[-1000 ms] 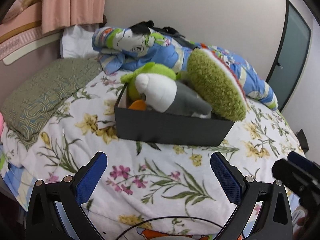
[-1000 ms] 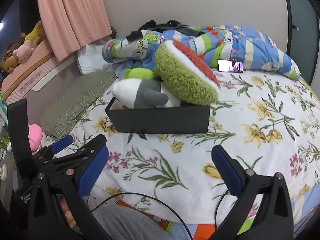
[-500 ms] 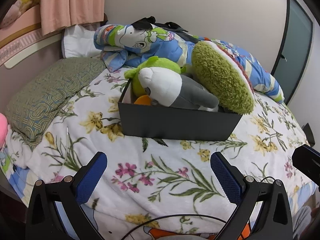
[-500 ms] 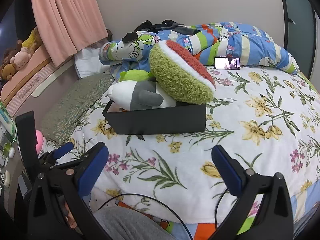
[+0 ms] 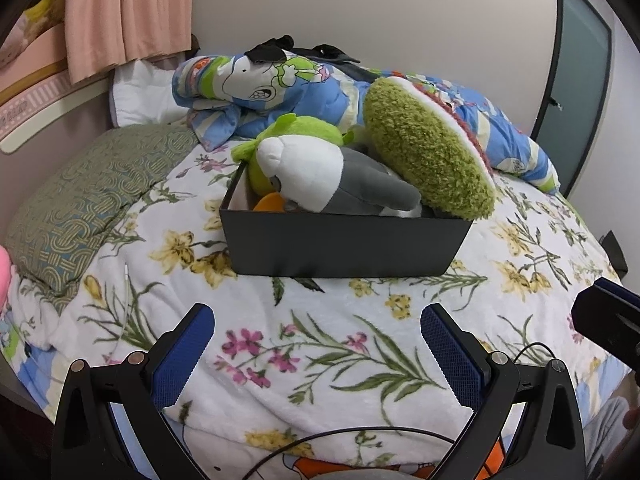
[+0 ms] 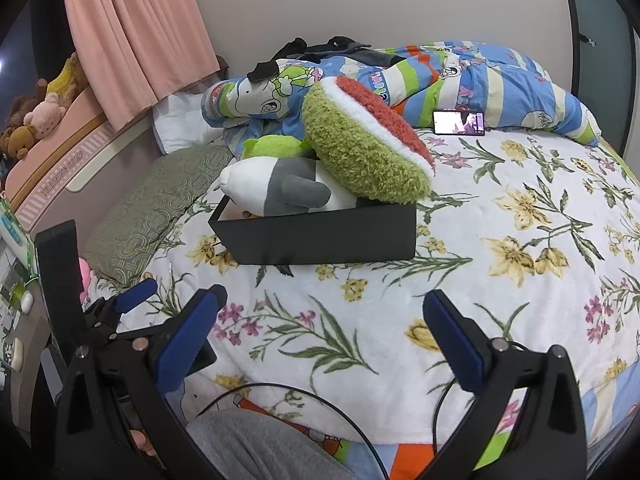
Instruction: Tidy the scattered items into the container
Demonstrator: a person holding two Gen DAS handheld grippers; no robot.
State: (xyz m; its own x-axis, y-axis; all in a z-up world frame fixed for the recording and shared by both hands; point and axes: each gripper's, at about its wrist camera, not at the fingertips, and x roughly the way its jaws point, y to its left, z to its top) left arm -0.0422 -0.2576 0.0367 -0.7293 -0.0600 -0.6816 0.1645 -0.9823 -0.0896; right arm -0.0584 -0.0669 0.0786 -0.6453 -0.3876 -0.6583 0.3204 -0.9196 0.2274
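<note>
Backed slightly off the bed since earlier, both tongs empty. Black box (image 5: 344, 246) sat mid-bed on the floral blanket (image 5: 320, 344), stuffed with a white-grey plush (image 5: 320, 178), green plush (image 5: 304, 130) and watermelon cushion (image 6: 360, 148) overhanging its rim. Left tongs (image 5: 316, 354) and right tongs (image 6: 320, 340) spread wide apart. Phone (image 6: 459, 123) lay beyond, near the striped quilt (image 6: 500, 88).

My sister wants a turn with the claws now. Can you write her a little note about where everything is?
Left claw: open, holding nothing, above the flowery blanket.
Right claw: open, holding nothing, beside the left one.
The black box sits on the bed with the white-and-grey toy, the green toy and the watermelon cushion, which sticks out over the rim.
A phone lies on the blanket behind the box.
Left: maybe push the cushion in.
</note>
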